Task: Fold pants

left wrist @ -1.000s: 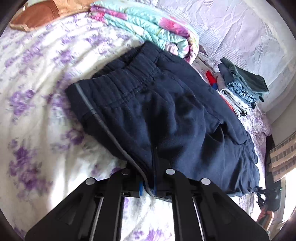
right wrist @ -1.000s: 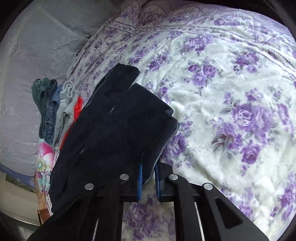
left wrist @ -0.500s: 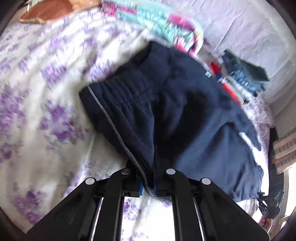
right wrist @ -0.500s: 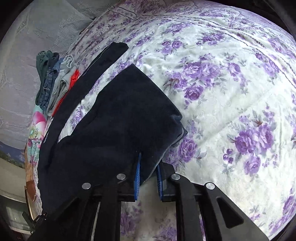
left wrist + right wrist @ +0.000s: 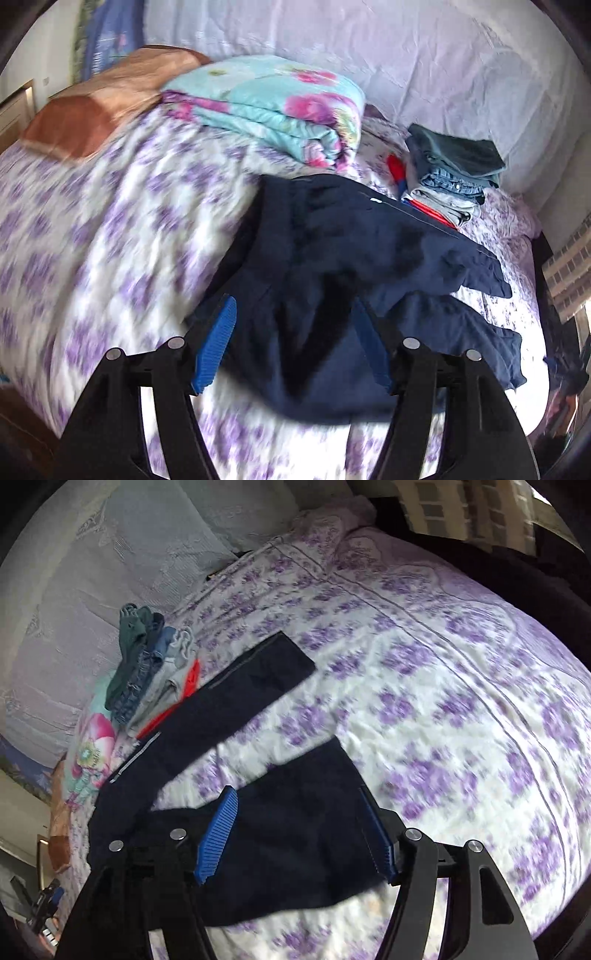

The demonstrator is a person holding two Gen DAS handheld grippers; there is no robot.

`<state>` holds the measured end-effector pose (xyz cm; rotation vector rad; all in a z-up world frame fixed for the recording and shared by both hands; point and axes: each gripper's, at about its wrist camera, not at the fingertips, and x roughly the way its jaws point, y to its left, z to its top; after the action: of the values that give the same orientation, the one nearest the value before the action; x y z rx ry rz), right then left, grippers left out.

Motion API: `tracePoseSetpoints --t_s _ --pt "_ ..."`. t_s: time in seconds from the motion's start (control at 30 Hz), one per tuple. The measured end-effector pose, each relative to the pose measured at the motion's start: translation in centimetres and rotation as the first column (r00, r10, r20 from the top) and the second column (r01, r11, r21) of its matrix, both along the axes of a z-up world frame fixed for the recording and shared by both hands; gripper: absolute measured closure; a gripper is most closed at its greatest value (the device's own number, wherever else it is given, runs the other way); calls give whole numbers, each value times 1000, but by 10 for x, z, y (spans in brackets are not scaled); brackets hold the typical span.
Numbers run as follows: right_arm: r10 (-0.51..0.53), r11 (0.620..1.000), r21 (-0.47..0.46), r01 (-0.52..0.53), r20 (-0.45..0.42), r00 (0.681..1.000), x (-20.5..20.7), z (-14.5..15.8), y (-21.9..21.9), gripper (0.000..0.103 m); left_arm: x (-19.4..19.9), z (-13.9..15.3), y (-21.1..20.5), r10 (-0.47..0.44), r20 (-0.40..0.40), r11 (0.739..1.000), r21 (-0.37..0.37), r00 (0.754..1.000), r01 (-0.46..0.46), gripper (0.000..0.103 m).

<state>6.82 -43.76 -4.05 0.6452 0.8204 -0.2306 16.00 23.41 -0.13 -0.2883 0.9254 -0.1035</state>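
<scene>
Our left gripper (image 5: 291, 347) and right gripper (image 5: 299, 834) opening wide above dark navy fabric pants (image 5: 343, 251), gripping nothing, purple-flowered white bedspread (image 5: 443, 686) beneath

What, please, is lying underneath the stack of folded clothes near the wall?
The stack of folded clothes rests on the purple floral bedspread. A red garment shows at its base, beside the navy pants. How the bedspread lies directly beneath is hidden.

left gripper (image 5: 291, 343) and right gripper (image 5: 299, 834) jaws opening, cloth released; navy pants (image 5: 332, 266) dropped, legs now apart
</scene>
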Motion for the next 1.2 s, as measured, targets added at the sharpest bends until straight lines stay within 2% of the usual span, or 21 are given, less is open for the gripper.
tracePoseSetpoints --t_s 0.03,0.1,0.13,0.17,0.2,0.3,0.4,0.43,0.47,0.5,0.67,0.77,0.83,0.9,0.93,0.97,1.0,1.07,1.1,1.17,1.2 --pt "11 1000 22 -11 -1 1000 25 0 -6 37 32 -2 -9 -38 -35 999 5 999 38 40" --pt "14 999 30 -13 -33 999 76 -8 -16 37 75 -14 -24 -89 -96 996 -2 991 89 49" --pt "12 1000 20 -11 -62 998 101 -14 -19 37 102 -27 -31 -109 -148 994 -1 983 110 64" --pt "8 1000 13 -7 -95 995 126 -23 -23 37 116 -36 -36 -112 -180 993 4 977 115 73" --pt "-4 1000 8 5 -127 992 148 -33 -28 37 135 -51 -41 -116 -220 992 14 969 122 73" --pt "-40 999 20 45 -201 979 194 -63 -42 37 164 -83 -50 -97 -283 991 64 954 119 84" --pt "-44 997 56 59 -229 972 213 -94 -48 38 171 -106 -49 -81 -314 992 70 946 108 91" --pt "-62 998 12 66 -205 977 214 -94 -44 46 171 -109 -49 -77 -310 992 73 948 105 91" --pt "-63 997 -48 55 -191 980 214 -91 -39 83 169 -109 -49 -75 -302 991 80 950 103 91" --pt "-39 999 -38 33 -181 983 215 -91 -38 90 167 -109 -50 -75 -296 991 86 952 104 91" --pt "-70 998 -9 69 -112 991 176 -65 -45 92 144 -105 -57 -76 -269 984 133 960 115 96" --pt "-88 996 -11 88 -134 987 164 -66 -48 91 146 -109 -52 -84 -268 983 136 960 124 97" --pt "-85 996 -10 85 -230 969 175 -89 -52 83 151 -112 -48 -76 -279 985 130 957 116 97" --pt "-81 996 -52 71 -220 972 183 -92 -48 77 154 -110 -48 -82 -290 982 141 953 128 97" --pt "-60 997 -65 45 -246 967 186 -89 -44 69 154 -107 -47 -96 -301 979 141 949 144 97" --pt "-40 998 -61 24 -276 960 186 -86 -39 62 154 -101 -45 -120 -311 976 135 943 169 97" --pt "-31 998 -57 16 -286 958 182 -78 -34 62 156 -96 -45 -139 -315 973 133 939 188 97" --pt "-12 998 -65 -3 -229 973 160 -53 -19 60 154 -73 -36 -154 -275 965 166 949 205 93" --pt "8 997 -76 -23 -184 983 146 -40 -10 53 157 -61 -31 -157 -245 959 192 957 207 87" --pt "56 993 -94 -65 -98 994 116 -21 12 42 168 -40 -21 -196 -192 948 214 962 236 41" --pt "82 991 -99 -88 -63 995 99 -14 24 41 175 -34 -19 -212 -175 942 224 961 249 37"
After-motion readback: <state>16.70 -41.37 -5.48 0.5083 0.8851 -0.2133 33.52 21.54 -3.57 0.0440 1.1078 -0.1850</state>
